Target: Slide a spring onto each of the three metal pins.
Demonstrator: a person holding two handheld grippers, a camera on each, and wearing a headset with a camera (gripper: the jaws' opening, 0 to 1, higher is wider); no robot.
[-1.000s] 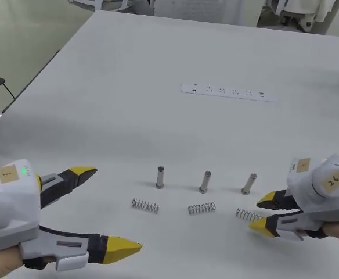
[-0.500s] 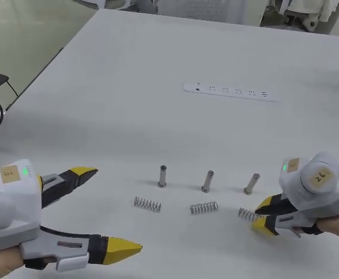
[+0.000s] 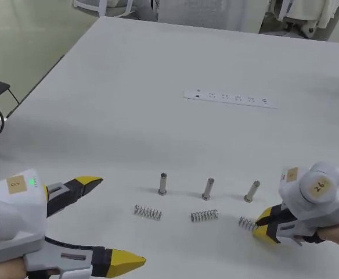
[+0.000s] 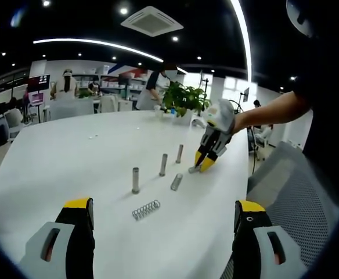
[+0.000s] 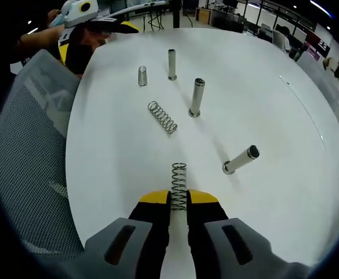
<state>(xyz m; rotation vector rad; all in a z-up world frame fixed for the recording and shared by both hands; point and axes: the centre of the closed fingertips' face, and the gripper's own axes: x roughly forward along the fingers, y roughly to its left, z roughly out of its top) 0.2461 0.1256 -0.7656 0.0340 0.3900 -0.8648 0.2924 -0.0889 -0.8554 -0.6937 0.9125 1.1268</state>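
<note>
Left gripper (image 4: 163, 205) held wide over a white table (image 4: 71, 157), looking along three pins and three springs.

Its two yellow-tipped jaws rise far apart with nothing between them. Ahead, the near spring (image 4: 145, 209) lies flat just before the near pin (image 4: 136, 180); the middle spring (image 4: 176, 181) lies beside the middle pin (image 4: 163, 164); the far pin (image 4: 180, 153) stands beyond. All three pins are upright, in a row running away. The right gripper (image 4: 203, 164) reaches in on an arm (image 4: 262, 113), tips down and close together at the far spring (image 4: 193, 169). A mesh chair (image 4: 288, 192) sits at right, and a plant (image 4: 184, 99) at the table's far end.
</note>
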